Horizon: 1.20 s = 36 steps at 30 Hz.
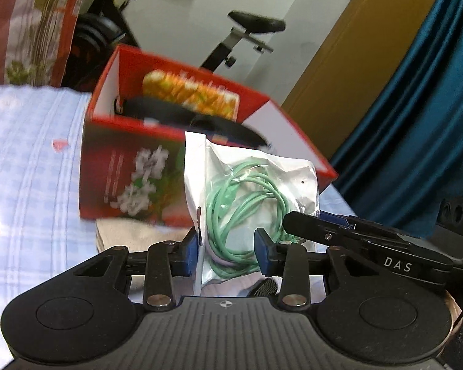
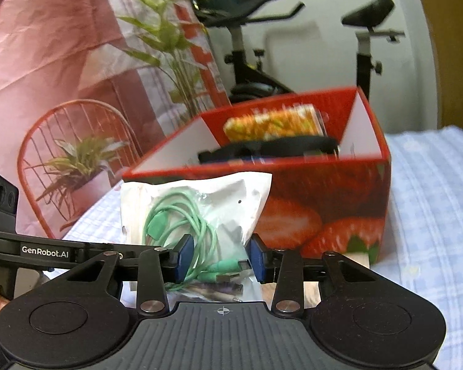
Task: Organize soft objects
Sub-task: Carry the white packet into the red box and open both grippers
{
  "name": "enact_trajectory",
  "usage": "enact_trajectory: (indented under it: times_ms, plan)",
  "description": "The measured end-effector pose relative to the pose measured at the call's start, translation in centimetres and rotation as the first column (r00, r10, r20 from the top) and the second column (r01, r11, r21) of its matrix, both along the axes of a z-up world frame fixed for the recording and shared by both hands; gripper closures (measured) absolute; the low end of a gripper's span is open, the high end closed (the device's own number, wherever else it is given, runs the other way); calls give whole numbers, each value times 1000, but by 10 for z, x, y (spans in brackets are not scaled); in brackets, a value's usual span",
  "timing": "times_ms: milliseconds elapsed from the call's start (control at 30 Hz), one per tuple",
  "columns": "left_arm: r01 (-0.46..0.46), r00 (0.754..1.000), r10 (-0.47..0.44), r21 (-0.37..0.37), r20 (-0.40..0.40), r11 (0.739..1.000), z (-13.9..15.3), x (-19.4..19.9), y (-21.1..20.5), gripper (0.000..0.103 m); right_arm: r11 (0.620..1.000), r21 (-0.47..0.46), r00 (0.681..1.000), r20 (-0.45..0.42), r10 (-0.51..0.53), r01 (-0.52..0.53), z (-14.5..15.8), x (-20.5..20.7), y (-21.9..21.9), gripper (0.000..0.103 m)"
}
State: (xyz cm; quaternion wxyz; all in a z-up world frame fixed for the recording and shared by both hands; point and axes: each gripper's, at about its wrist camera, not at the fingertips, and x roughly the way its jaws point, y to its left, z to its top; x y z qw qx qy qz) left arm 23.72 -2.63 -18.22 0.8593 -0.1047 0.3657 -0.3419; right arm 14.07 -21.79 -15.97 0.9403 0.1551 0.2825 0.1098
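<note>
Fingers first: both of my grippers are clamped on the same thing, a clear plastic bag point(image 1: 256, 182) with a coiled green cable point(image 1: 247, 203) inside. My left gripper point(image 1: 226, 251) has its blue pads pinching the bag's lower part from both sides, and my right gripper point(image 2: 219, 257) is squeezing the bottom of the bag from its own angle, right around the cable's plugs. In the left view you can see the right gripper's finger poking in from the side against the bag, so the two are pretty much next to each other on it.

Bag looks lifted off the blue checked bedspread point(image 1: 31, 154), hanging just in front of the red box point(image 1: 132, 166) but not over the rim yet.

Progress-wise, I'd say we're partway. Box already has stuff in it: an orange patterned packet point(image 2: 271, 125) standing near the far wall and something black, maybe a strap point(image 2: 268, 149), lying across the middle. Too blurry to say more. So a couple of items look done, this bag is the one in hand, and it needs to go up and over the near wall and get dropped in.

Something pale and cloth-like point(image 1: 129, 231) is sitting at the foot of the box too, probably next in line.
</note>
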Motion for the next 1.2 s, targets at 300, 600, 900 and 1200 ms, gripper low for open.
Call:
enact_trajectory:
  times_ms: [300,600,900,1200]
  plan:
    - [-54,996,59,-73,74,996,46,24,1,63,999,-41,995,94,37,-33,50,13,0,68]
    - [-77,989,78,-15,127,997,66,72,-12,63,1000,-14,994,110,8,-6,83,69,-15,68]
    - [-82,996,79,63,49,995,48,110,-29,63,997,-75,1000,22,-19,21,66,128,-24,68]
    - [-92,995,98,187,-21,978,20,125,-41,62,987,-144,985,-147,-92,71,21,165,-14,69]
